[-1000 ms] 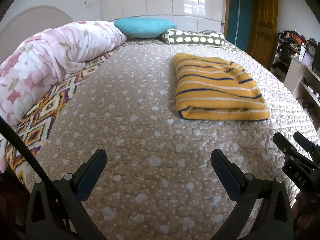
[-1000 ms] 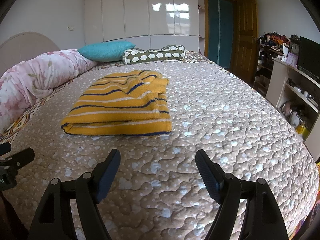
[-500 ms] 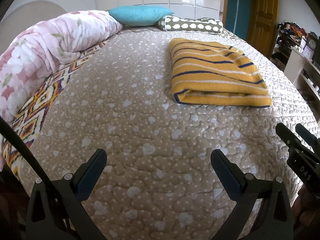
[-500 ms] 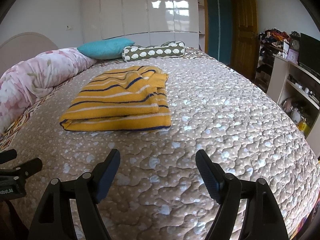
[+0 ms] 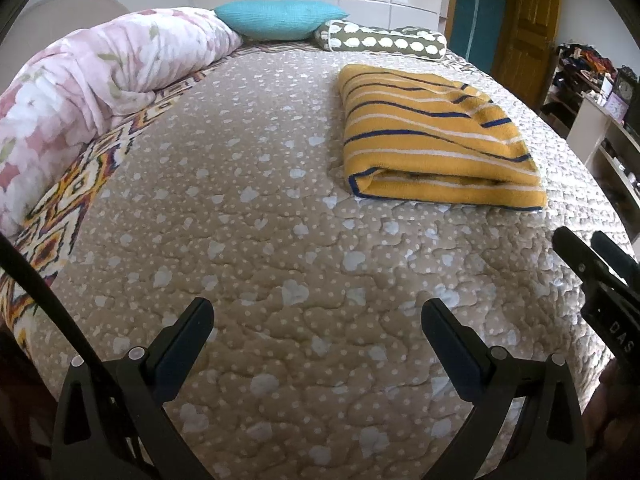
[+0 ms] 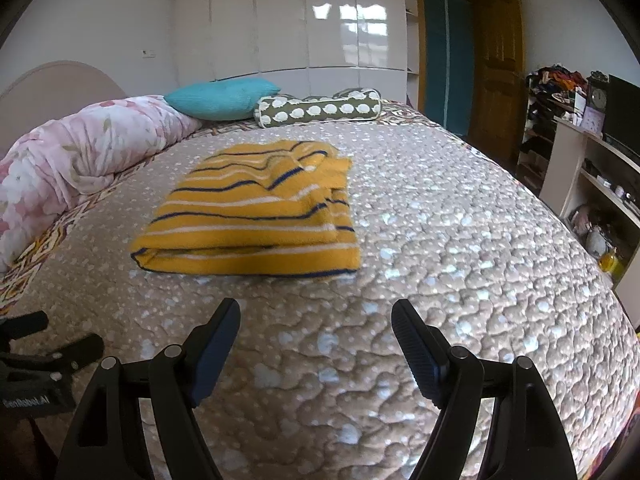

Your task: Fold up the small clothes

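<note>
A yellow knit garment with navy and white stripes (image 5: 432,140) (image 6: 256,216) lies folded into a flat rectangle on the beige quilted bed cover (image 5: 260,240) (image 6: 460,240). My left gripper (image 5: 316,320) hovers open over bare quilt, near the bed's front edge, well short and to the left of the garment. Nothing sits between its fingers. My right gripper (image 6: 316,320) is also open and empty, a short way in front of the garment's folded edge. Each view catches the other gripper at its side border.
A rolled pink floral duvet (image 5: 92,80) runs along the bed's left side. A teal pillow (image 5: 280,18) and a green patterned bolster (image 6: 320,110) lie at the head. Shelving with clutter (image 6: 592,184) and a wooden door (image 6: 496,80) stand to the right.
The left view has tipped downward a little, so the garment sits higher in frame. Both grippers stay open and the garment has not moved.
</note>
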### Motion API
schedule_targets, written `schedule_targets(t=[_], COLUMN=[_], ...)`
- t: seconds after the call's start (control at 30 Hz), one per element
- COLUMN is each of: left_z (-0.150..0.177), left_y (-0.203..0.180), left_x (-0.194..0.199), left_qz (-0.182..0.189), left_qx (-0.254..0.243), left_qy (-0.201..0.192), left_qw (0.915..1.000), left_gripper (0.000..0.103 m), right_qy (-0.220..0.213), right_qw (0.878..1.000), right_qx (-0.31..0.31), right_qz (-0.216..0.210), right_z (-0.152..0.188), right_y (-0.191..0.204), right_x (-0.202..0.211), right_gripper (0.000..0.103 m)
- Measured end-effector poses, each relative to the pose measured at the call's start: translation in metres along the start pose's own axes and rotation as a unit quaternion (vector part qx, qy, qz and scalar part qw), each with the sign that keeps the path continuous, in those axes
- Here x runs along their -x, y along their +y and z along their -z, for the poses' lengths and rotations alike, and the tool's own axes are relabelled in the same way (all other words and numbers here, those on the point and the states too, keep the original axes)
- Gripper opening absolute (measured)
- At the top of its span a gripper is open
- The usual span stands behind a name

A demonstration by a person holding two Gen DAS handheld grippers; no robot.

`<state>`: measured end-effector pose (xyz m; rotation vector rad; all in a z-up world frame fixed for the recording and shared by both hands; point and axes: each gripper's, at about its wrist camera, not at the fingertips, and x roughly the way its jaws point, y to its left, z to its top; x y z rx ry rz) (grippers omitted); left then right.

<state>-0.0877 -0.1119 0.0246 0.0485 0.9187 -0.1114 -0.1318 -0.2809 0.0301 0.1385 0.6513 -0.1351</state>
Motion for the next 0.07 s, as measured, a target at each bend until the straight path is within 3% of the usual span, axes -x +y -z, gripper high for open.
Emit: schedule_targets(t=[0.07], left_z=[-0.0008], left_y=[-0.0015], left_x=[0.0006], left_qz=[0.004], left_qx=[-0.002], left_qy=[0.000], left_qw=[1.0000], left_gripper=[0.103], right_qy=[0.004], right_qw=[1.000], right_qx=[0.003], right_qz=[-0.009], right_z=[-0.0027], right_y=[0.0012], right_x=[-0.0026], right_gripper=[0.083])
